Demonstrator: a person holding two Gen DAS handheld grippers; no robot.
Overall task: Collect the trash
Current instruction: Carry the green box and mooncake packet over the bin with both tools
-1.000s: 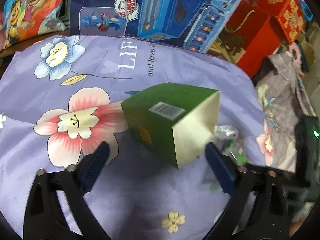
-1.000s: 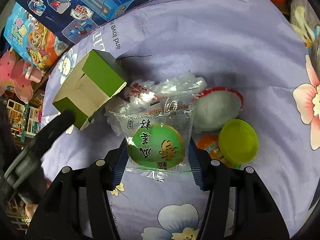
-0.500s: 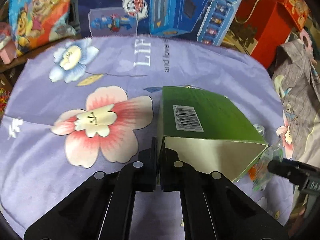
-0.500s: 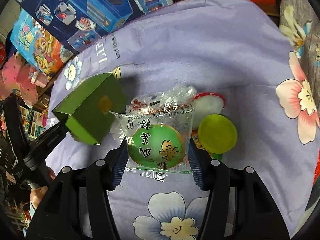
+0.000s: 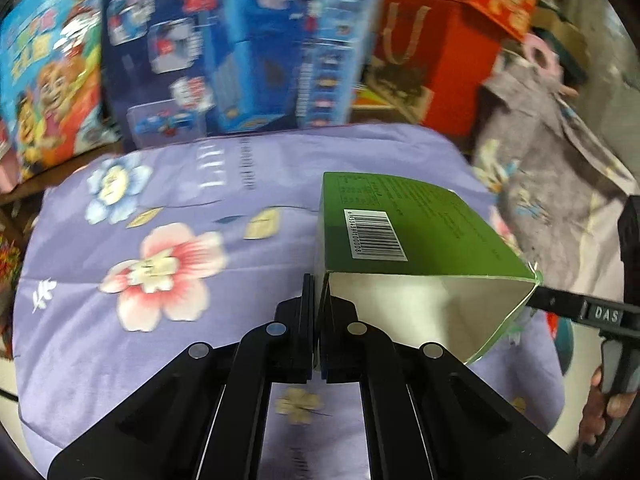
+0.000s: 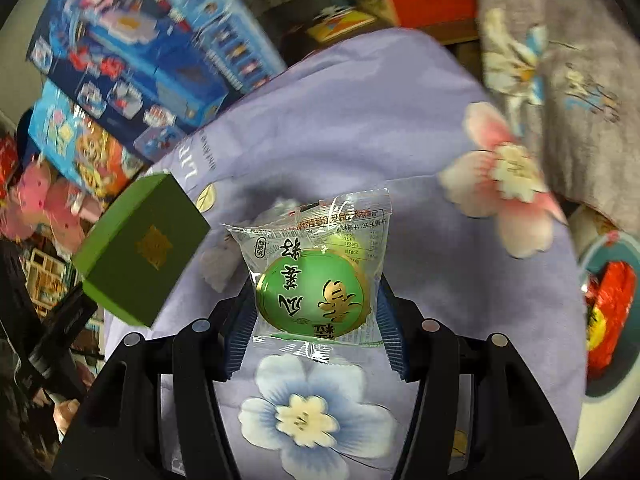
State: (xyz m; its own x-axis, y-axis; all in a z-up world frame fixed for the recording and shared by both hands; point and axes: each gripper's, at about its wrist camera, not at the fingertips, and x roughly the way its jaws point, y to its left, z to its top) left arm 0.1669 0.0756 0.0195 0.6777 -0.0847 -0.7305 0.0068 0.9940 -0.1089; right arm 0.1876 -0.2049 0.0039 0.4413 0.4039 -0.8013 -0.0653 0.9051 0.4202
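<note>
Left wrist view is smeared at the back, so the toy boxes [image 5: 240, 48] and red bags [image 5: 448, 60] behind the cloth [image 5: 100, 352] are hard to read. The left gripper [image 5: 318, 320] is seen fully closed, pinching one wall of the open green box [image 5: 400, 216] at its mouth; the box's far lower corner is hidden behind its own flap, and the right gripper [image 5: 580, 312] is cut off at the frame's right edge. A second earlier these jaws stood wide on either side of the box lying on the cloth; now it is held off the cloth. Its long axis runs away from the camera, open end toward the jaws, barcode face up.

Right wrist view shows the right gripper [image 6: 316, 312] partly closed on a clear packet [image 6: 316, 264] with a green round cake, as before; the packet's lower seam is toward the camera. What is probably a bin [image 6: 612, 320] with red wrappers is cut by the right edge, newly in view. The box [image 6: 144, 248] hangs at left.
</note>
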